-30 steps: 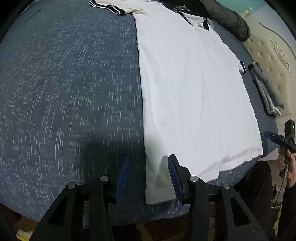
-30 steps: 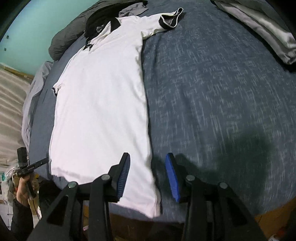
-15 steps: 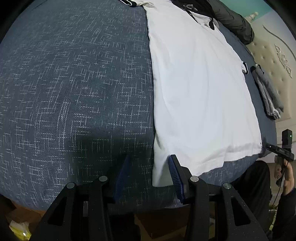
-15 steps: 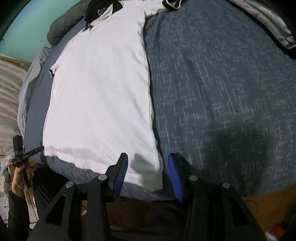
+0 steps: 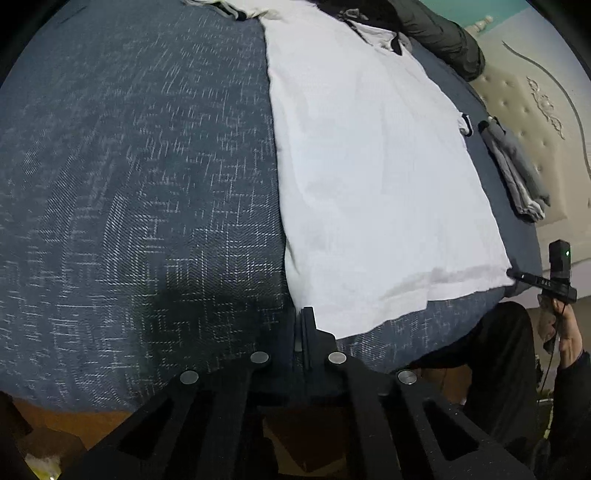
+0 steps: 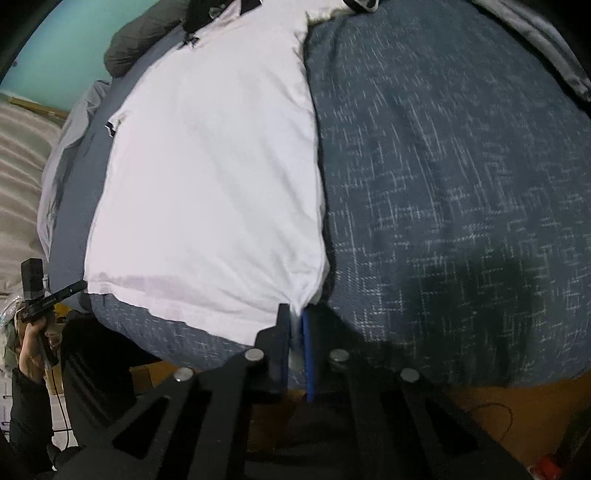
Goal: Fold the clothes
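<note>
A white shirt [image 5: 369, 177] lies spread flat on a bed covered with a dark blue patterned bedspread [image 5: 129, 184], its hem toward the near edge of the bed and its dark collar at the far end. In the left wrist view, the bare bedspread fills the left part, and the shirt comes after it toward the right. The left gripper [image 5: 303, 325] is at the near left corner of the hem; its jaws are pressed together, and the corner of the shirt meets their tips, so they seem to pinch the cloth there, though the cloth between them is hard to see. More to the right, a folded grey garment [image 5: 517, 170] lies on the bedspread just beside the shirt, near a cream padded headboard [image 5: 535, 110]. A dark jacket [image 5: 443, 33] lies at the far end of the bed, near the collar. At the right edge, the right hand [image 5: 557, 325] holds the other gripper at the right corner of the hem. In the right wrist view, the left hand [image 6: 33, 354] is at the left edge with its gripper, then comes the shirt, and then the bare bedspread on the right. The right gripper [image 6: 295, 325] has its jaws closed on the near right corner of the hem; white cloth is gathered and visible between the blue pads [image 6: 307, 354].
</note>
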